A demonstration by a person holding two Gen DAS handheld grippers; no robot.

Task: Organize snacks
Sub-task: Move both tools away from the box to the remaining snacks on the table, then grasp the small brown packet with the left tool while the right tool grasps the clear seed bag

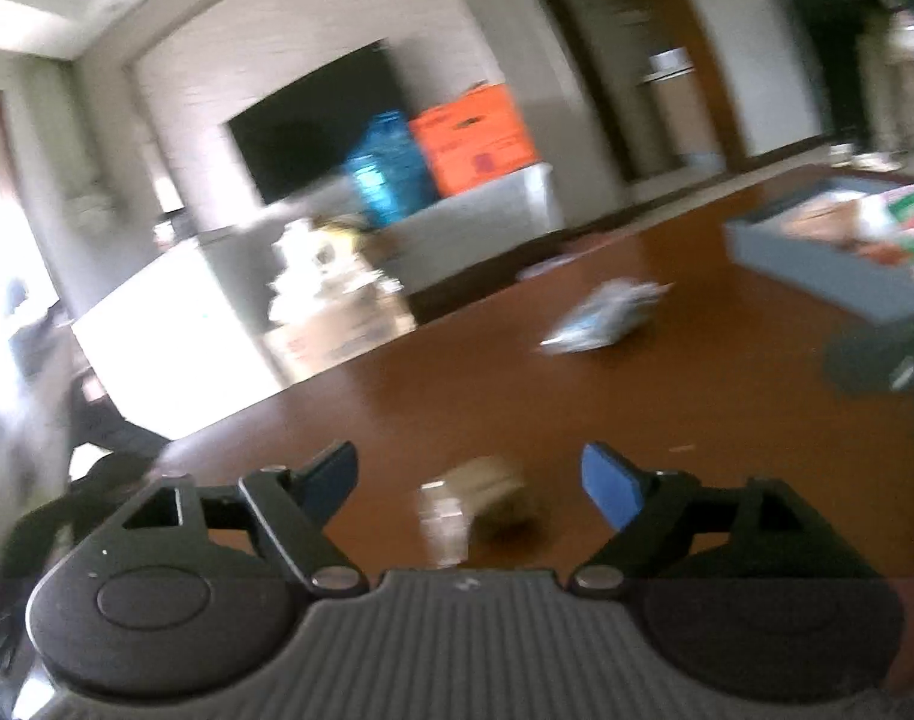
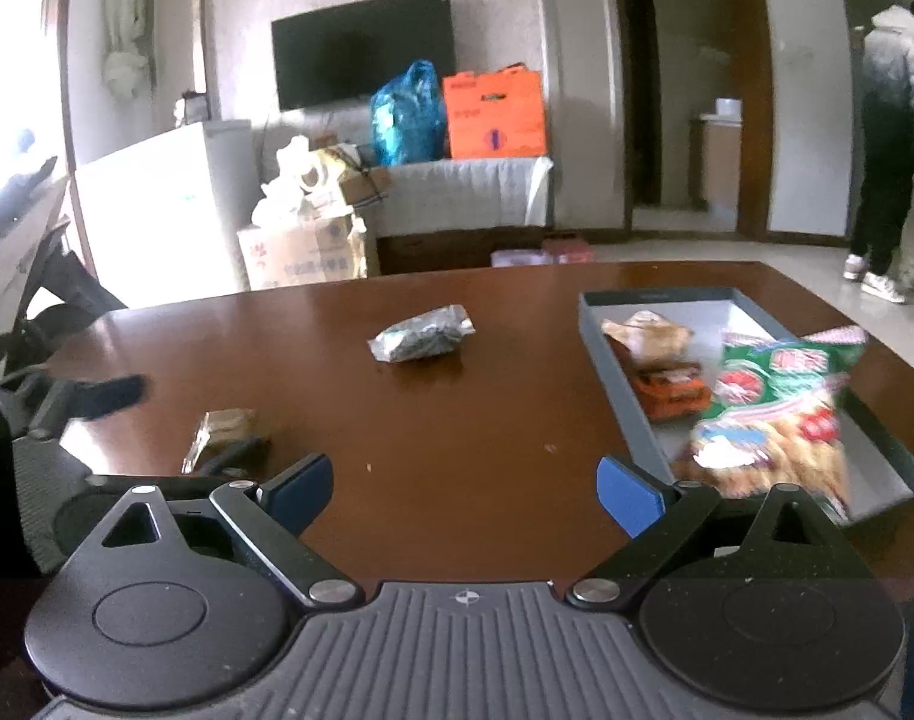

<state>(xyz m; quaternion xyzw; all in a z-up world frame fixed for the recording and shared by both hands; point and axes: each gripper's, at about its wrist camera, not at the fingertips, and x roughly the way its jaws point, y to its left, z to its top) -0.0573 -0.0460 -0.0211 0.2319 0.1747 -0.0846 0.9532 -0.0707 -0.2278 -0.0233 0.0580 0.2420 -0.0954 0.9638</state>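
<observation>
Small tan clear-wrapped snack packet (image 1: 475,495) near, between released left gripper (image 1: 470,483) jaws: light, crinkly, crushable; pinch body middle. Right gripper (image 2: 464,495) released, empty.

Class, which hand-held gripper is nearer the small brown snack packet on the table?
Left. The left hand-held gripper hovers right over the brown packet; the right hand-held gripper sits off to the packet's right.

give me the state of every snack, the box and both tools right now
left tool: open, empty, above the brown packet
right tool: open, empty
brown packet: lying on the table, outside the box
silver packet: lying mid-table, outside the box
grey box: open-topped, partly filled
green chip bag: in the box, propped on its near edge
orange packet: inside the box
table: two packets loose on it
</observation>
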